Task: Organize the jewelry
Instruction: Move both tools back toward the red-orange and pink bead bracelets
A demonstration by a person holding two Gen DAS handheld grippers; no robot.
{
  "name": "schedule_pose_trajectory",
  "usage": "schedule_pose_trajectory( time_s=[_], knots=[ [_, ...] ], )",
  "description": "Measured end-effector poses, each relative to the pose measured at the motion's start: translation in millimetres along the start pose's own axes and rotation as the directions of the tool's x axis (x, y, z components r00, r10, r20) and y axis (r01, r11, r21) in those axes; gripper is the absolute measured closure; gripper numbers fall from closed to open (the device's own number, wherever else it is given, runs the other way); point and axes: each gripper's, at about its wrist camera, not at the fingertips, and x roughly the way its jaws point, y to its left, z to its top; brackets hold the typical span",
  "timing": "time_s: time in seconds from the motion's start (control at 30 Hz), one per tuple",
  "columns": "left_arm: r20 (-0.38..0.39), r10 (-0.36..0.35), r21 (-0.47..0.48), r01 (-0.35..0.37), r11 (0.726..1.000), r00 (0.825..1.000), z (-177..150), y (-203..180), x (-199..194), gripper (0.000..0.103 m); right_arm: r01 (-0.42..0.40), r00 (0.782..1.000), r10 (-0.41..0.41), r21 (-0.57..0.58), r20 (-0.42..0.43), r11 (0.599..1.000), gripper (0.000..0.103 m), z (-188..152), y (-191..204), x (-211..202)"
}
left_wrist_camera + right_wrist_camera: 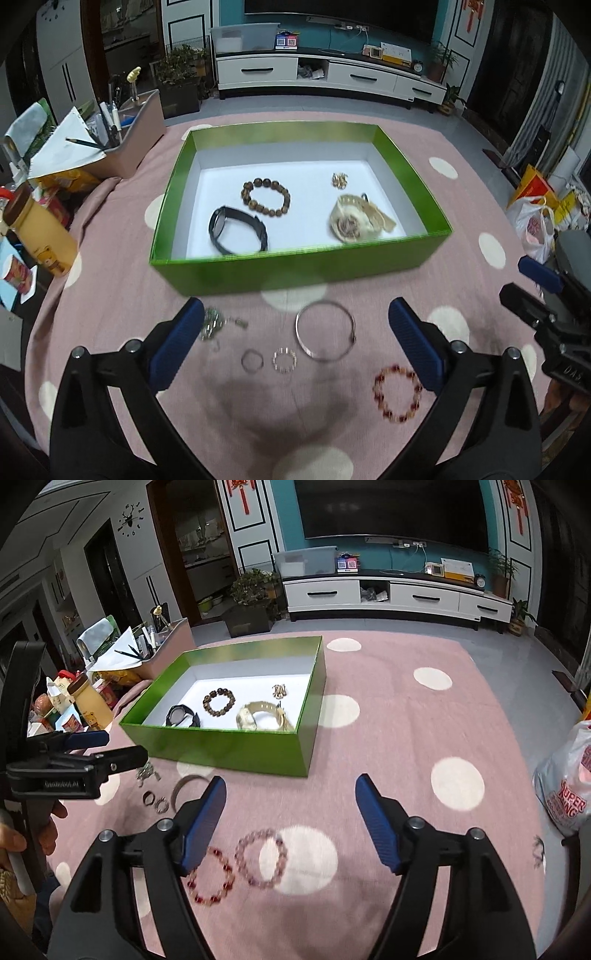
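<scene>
Spread wide and empty, both the left gripper (295,325) and the right gripper (291,805) are held above the pink dotted cloth (122,295). Between the left fingers a silver bangle (325,335), two small rings (252,360) and a red bead bracelet (397,392) are seen. Beyond them, watches and a brown bead bracelet (266,197) are contained in the green box (295,269).

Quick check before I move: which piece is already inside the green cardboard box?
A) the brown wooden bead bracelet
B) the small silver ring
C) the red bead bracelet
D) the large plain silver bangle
A: the brown wooden bead bracelet lies on the white floor of the green cardboard box, between the two watches; the other three pieces lie on the pink cloth in front of it.
</scene>
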Motion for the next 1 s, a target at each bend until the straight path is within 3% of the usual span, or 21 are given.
schedule_pose_trajectory(
  time_s=[0.13,1.0],
  knots=[
    [0.004,0.019,0.019,-0.019,1.0,1.0,-15.1,-6.2,-11.2,0.002,0.007,1.0,-0.007,0.005,-0.002,1.0,0.021,-8.7,2.7,-10.8],
    [-0.009,0.024,0.04,-0.024,0.999,1.0,-76.8,-35.3,-33.2,0.002,-0.036,0.999,0.037,0.029,-0.034,0.999,0.021,-46.9,15.6,-36.8]
  ],
)
